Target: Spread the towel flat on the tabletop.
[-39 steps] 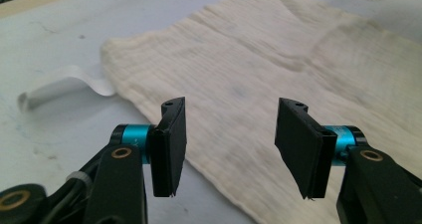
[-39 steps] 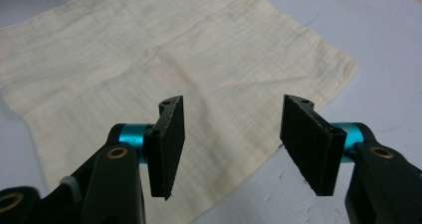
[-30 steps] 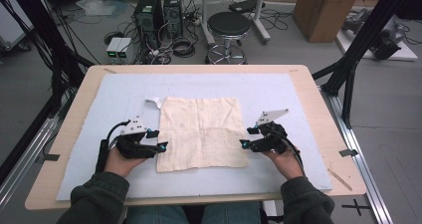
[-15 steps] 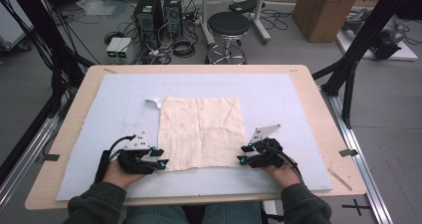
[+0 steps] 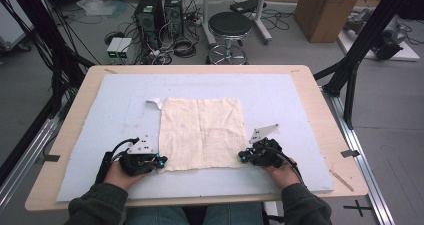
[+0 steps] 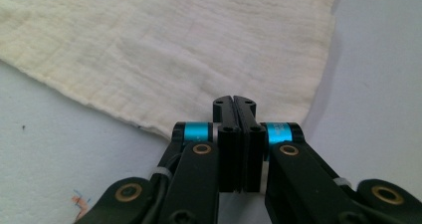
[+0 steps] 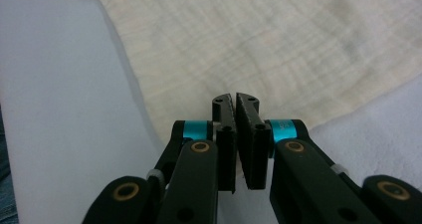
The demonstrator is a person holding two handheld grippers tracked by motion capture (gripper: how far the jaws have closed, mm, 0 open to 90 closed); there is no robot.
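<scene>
— Both hands have dropped to the cloth's point(image 5: 202, 133) near corners.
— Cream, crinkled, flat on the tabletop point(image 5: 300, 110); left gripper point(image 5: 161, 161) and right gripper point(image 5: 242, 157) just clenched, each pinching a corner.

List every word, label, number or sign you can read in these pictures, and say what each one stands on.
None can be read.
Cardboard box: a dark mark at its top edge, cut off, unreadable.
Floor: a black cross mark, no text.
Blue band on the right gripper: faint print, too blurred.
</scene>
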